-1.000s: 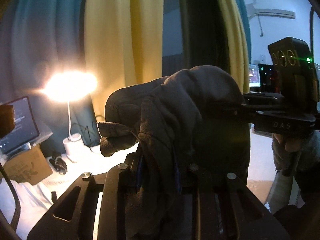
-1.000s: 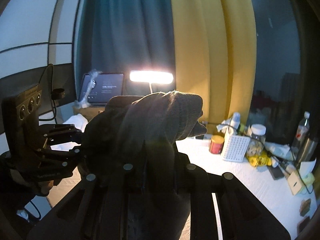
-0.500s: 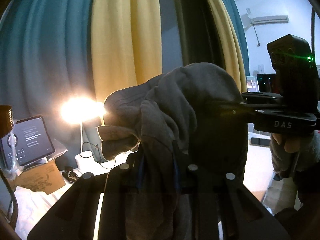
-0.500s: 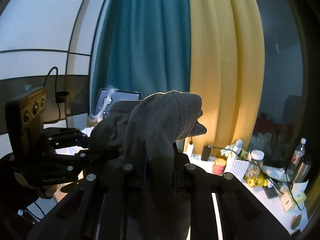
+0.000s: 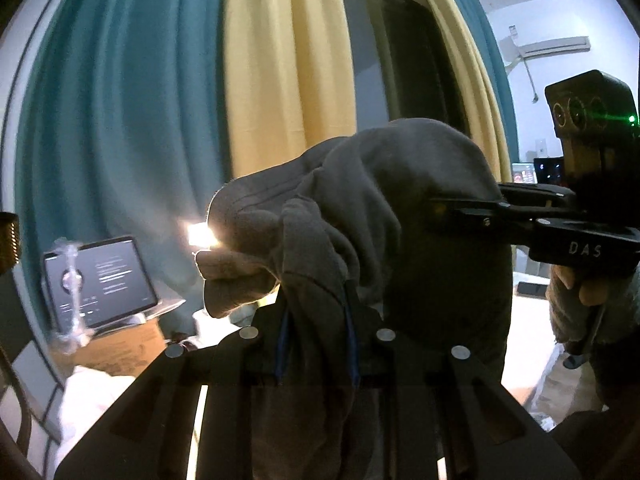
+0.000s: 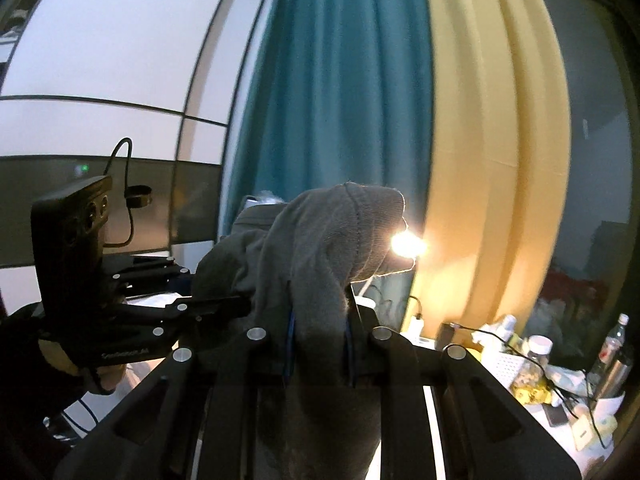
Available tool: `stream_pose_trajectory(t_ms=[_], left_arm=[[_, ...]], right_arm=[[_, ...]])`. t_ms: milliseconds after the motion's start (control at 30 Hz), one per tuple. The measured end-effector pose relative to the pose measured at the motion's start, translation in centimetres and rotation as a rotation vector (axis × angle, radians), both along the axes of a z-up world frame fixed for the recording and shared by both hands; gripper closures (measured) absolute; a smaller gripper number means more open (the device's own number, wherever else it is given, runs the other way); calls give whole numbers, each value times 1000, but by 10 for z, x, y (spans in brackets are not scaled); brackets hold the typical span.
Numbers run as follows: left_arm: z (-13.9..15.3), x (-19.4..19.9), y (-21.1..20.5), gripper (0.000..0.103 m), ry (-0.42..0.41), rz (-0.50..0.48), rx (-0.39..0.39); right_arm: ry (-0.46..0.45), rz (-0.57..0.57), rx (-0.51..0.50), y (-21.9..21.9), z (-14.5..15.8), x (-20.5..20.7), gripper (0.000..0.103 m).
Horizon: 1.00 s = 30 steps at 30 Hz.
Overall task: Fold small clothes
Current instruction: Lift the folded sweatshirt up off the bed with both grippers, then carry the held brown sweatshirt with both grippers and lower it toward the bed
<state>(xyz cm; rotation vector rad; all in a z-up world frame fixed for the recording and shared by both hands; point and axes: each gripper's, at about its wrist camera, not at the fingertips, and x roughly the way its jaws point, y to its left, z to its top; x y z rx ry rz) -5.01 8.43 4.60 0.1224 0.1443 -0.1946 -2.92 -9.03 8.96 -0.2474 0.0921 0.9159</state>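
A small dark grey garment (image 5: pixel 360 208) hangs in the air between both grippers. My left gripper (image 5: pixel 316 312) is shut on a bunched fold of it, cloth draping over the fingers. The right gripper (image 5: pixel 444 208) enters the left wrist view from the right, clamped on the cloth's far side, a hand under it. In the right wrist view my right gripper (image 6: pixel 320 320) is shut on the grey garment (image 6: pixel 332 240), and the left gripper (image 6: pixel 240 304) bites the same cloth from the left. The garment's lower part is hidden behind the gripper bodies.
Teal and yellow curtains (image 5: pixel 280 80) hang behind. A lit lamp (image 6: pixel 408 244) glows past the cloth. A tablet (image 5: pixel 100 280) stands on a cardboard box at left. Bottles, jars and cables (image 6: pixel 540 360) clutter the white table at right.
Both grippers have risen with the garment and tilted upward. The table, lamp and tablet have slid lower in both views, with more curtain showing.
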Motion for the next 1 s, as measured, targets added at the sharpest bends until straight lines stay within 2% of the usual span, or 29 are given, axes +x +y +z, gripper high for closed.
stream_pose_trajectory(t_ms=[433,667,1000], left_arm=[[-8,-41,44,82,23,136,-1],[-18,-43,50,82,58,158,-17],[-30,-21,45,82,119,134,-27]], right_arm=[[12,141,-20,51,-8,-23,83],[51,148,-30,57,-18,-20,83],[134,99,-24,56,-37,14,83]])
